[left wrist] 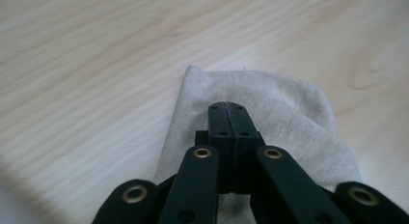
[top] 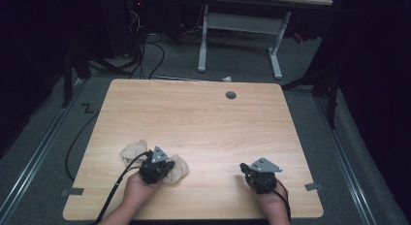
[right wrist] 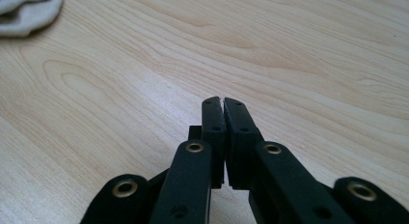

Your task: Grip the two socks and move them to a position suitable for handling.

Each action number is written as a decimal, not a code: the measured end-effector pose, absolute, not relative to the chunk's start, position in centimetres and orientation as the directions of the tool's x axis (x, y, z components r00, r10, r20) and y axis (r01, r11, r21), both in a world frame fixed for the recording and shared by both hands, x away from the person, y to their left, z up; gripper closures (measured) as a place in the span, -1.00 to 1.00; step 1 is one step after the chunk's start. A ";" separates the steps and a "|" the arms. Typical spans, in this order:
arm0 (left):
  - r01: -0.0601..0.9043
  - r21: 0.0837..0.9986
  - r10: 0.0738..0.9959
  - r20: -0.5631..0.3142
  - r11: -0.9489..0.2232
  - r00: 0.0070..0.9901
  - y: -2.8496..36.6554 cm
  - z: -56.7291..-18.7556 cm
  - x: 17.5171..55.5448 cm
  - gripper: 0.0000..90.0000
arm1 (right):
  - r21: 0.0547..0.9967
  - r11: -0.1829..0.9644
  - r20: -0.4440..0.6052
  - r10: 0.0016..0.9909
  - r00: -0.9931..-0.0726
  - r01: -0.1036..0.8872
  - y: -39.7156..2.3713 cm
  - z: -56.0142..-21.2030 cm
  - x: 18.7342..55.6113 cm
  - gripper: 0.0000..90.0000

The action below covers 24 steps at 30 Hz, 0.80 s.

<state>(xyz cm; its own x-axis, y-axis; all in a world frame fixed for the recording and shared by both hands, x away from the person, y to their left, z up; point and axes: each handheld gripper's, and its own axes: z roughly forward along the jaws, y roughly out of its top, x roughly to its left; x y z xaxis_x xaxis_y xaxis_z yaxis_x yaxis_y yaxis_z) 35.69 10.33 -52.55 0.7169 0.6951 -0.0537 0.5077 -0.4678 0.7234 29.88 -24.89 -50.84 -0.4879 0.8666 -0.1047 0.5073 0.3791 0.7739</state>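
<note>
Left gripper (left wrist: 226,107) sits low over a beige sock (left wrist: 270,118), jaws pressed flat together with no gap between them, tips resting on the knit fabric near its rounded end; whether any cloth is pinched between the pads I cannot tell. From the high view that left gripper (top: 162,168) is at the near left part of the wooden table (top: 203,118), with the sock (top: 179,168) bunched just to its right and a second beige sock (top: 133,150) lying crumpled just behind and to its left. Over at the near right, the right gripper (top: 245,169) hovers above bare wood, well apart from both socks. Its own view shows the right gripper (right wrist: 223,102) with jaws together and nothing between them, one sock (right wrist: 29,11) far off at the top left corner.
</note>
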 end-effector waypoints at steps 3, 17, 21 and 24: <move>0.468 0.727 0.630 -0.062 -0.503 0.774 8.5 -52.6 34.8 1.00 | 0.770 0.394 -0.114 0.859 -0.500 0.502 -24.7 -50.9 30.0 0.95; 0.386 0.783 0.547 -0.070 -0.488 0.834 7.5 -50.5 32.6 0.81 | 0.773 0.454 -0.100 0.777 -0.622 0.443 -21.2 -50.8 29.2 0.95; 0.406 0.748 0.544 -0.073 -0.524 0.836 8.5 -50.9 31.8 0.94 | 0.759 0.511 -0.118 0.718 -0.686 0.404 -18.3 -50.9 29.4 0.96; 0.422 0.732 0.533 -0.096 -0.534 0.841 8.5 -51.1 30.6 0.94 | 0.749 0.538 -0.124 0.687 -0.716 0.386 -16.7 -51.1 29.8 0.96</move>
